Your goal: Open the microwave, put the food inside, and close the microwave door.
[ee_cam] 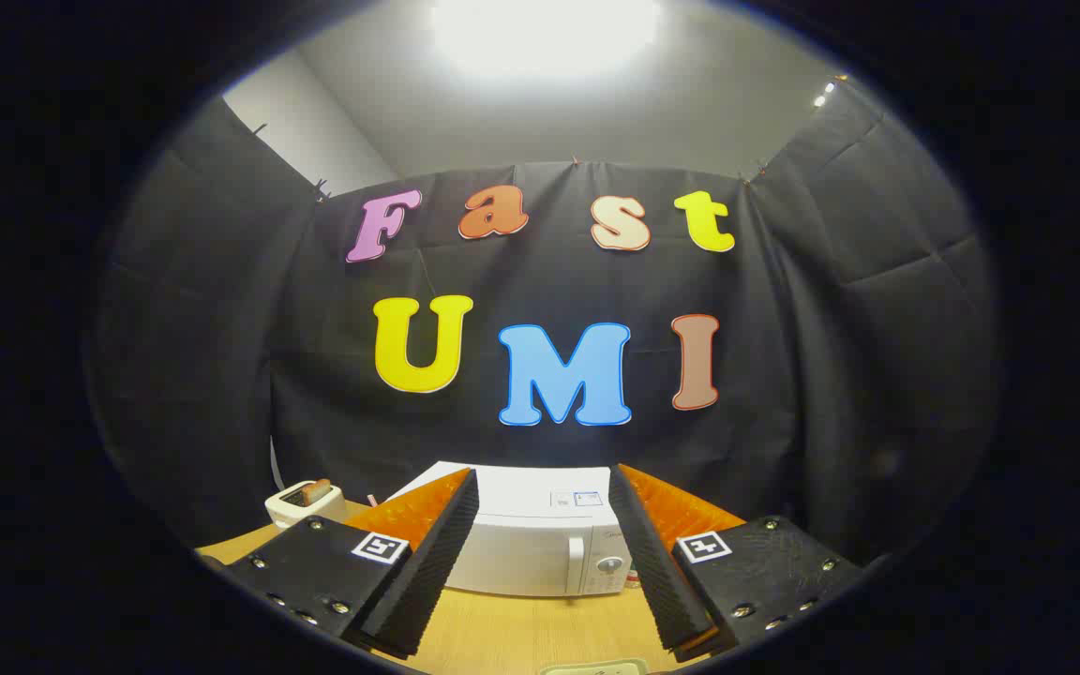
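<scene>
We held the gripper point(543, 553) open and empty, its fingers wide apart and framing the microwave point(540, 539), which stood on the wooden surface point(521, 633) beyond the fingertips, door shut. The food sat in a small white container point(304, 502) to the microwave's left. We judged a risk of missing the door handle, since our approach was high and the fingers covered both sides of the microwave. The handle was hard to make out; a pale object point(596, 667) nearer than the microwave was cut off.

We see black cloth walls point(877, 309) beyond the fingers, a wooden table point(521, 633) between them (bright ceiling light point(545, 33) overhead).
</scene>
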Demonstrator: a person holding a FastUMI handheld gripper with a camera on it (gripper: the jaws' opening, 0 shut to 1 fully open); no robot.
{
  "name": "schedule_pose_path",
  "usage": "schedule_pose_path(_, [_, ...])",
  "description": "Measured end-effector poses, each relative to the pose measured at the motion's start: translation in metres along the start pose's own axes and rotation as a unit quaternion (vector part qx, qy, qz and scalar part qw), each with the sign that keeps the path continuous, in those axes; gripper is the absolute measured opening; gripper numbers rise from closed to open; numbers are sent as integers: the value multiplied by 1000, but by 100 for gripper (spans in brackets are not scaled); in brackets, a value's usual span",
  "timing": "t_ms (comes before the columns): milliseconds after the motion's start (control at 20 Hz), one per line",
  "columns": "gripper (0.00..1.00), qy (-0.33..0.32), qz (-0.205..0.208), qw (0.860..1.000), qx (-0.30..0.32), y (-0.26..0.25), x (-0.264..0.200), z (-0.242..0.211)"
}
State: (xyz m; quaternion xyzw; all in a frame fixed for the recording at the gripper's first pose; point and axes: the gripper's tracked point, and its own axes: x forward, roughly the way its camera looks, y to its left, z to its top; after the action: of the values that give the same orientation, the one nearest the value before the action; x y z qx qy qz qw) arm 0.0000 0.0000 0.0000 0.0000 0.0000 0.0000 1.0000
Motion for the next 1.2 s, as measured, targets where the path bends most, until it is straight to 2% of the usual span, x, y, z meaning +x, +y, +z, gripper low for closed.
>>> schedule_pose_path(250, [89,-11,1,1000,14,-1,2,9])
schedule_pose_path(900, [89,6,9,1000,-5,2,10,-2])
schedule_pose_path(1200, [89,19,-2,1000,-14,-12,29,-34])
